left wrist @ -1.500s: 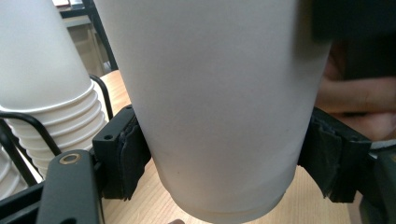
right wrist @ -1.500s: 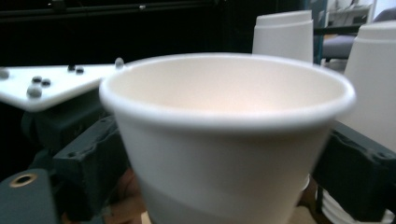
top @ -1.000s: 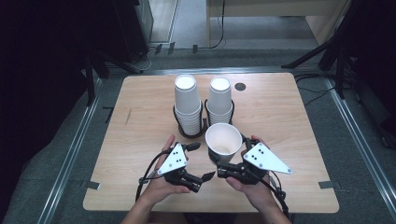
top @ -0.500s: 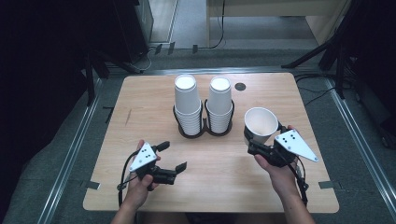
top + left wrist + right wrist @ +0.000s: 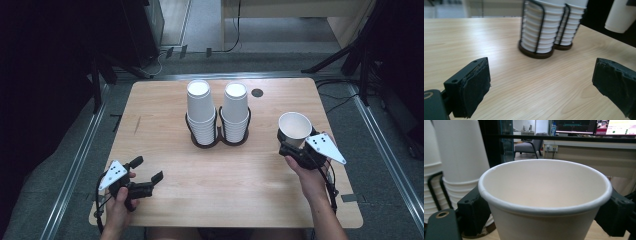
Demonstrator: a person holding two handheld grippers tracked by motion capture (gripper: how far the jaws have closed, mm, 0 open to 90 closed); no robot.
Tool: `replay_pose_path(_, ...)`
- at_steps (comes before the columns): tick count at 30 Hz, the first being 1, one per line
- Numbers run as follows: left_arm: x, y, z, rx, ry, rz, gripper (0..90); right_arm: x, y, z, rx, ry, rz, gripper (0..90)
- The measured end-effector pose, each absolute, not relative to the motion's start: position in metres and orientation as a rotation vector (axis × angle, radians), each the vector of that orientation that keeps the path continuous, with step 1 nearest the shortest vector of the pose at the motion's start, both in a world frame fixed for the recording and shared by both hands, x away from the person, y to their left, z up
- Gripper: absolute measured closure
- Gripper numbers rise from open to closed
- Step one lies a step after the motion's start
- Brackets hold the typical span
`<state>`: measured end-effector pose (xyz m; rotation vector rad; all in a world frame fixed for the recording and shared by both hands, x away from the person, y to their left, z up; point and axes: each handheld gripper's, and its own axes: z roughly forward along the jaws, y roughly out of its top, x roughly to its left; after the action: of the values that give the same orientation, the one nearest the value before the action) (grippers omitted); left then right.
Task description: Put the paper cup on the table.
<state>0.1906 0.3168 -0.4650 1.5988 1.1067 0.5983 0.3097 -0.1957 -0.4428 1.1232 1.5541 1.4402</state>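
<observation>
Paper cup (image 5: 295, 128): upright, clasped by right claw (image 5: 290, 146) above the surface (image 5: 240, 180), right of cup stacks (image 5: 218, 114); left claw (image 5: 145, 176) released, empty, farther off.

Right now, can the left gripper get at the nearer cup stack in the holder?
Probably yes. The left gripper is open and empty, and bare table lies between it and the left cup stack. The right gripper, holding the single cup, is off to the side.

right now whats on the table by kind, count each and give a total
stacks of paper cups: 2
black wire holder: 1
single paper cup, held in the right gripper: 1
grippers, with the left gripper: 2
total: 6
</observation>
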Motion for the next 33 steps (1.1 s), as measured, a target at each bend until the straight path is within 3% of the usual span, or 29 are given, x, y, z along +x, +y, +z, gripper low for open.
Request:
replay_pose_path(8,0.187,0.351,-0.472,1.484,1.217,0.607,1.8,0.33,-0.208,-0.475,1.214,1.577,1.392,12.7)
replay_pose_path(33,0.192,0.352,-0.478,1.491,1.258,0.645,1.8,0.335,-0.218,-0.494,1.286,1.614,1.355,10.8)
